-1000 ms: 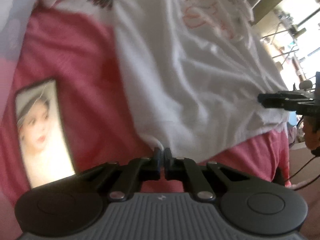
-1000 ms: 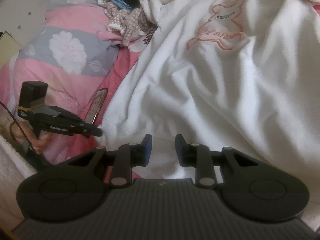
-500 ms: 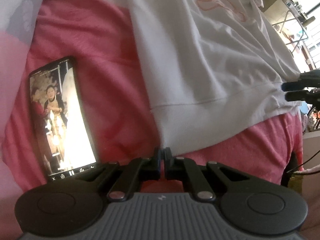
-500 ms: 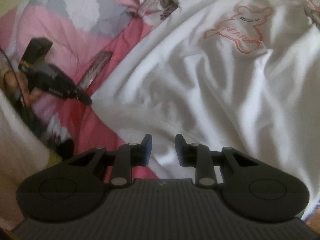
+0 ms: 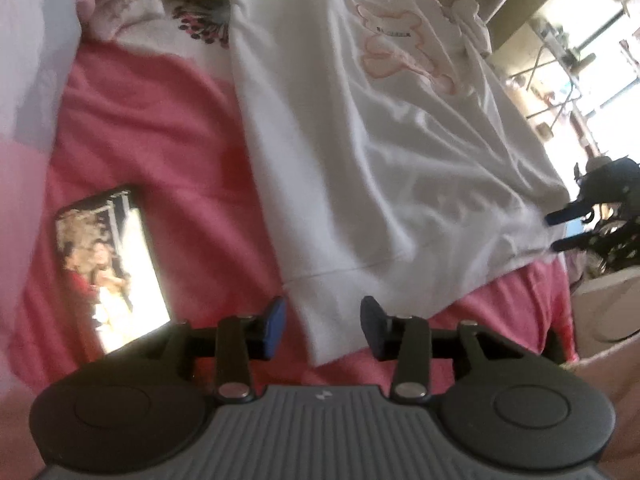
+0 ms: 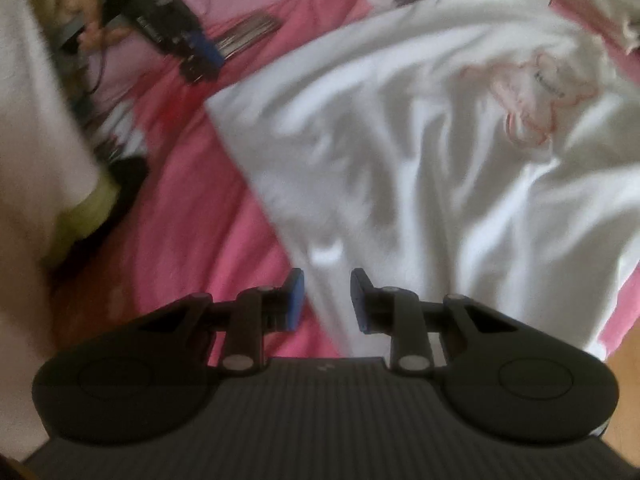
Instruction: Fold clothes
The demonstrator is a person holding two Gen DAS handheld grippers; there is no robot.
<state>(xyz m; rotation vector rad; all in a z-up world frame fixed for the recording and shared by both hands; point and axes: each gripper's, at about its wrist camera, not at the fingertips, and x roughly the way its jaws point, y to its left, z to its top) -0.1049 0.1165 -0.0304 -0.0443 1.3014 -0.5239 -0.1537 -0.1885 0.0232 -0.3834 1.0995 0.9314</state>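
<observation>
two matching black handheld grippers

left gripper (image 5: pixel 323 320) and right gripper (image 6: pixel 327 300): ribbed grey body with a small pale mark at its top edge, two round black side housings, black linkage arms pinned with silver screws, blue pads (image 5: pixel 274 325) on the fingers.

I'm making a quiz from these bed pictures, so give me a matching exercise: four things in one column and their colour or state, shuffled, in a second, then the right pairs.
Things:
1. shirt
2. phone
3. bed cover
4. left hand-held gripper

Colour or state:
A. pink
B. open, over the hem corner
C. white with a pink outline drawing
D. screen lit, lying face up

Pairs: 1-C, 2-D, 3-A, 4-B
</observation>
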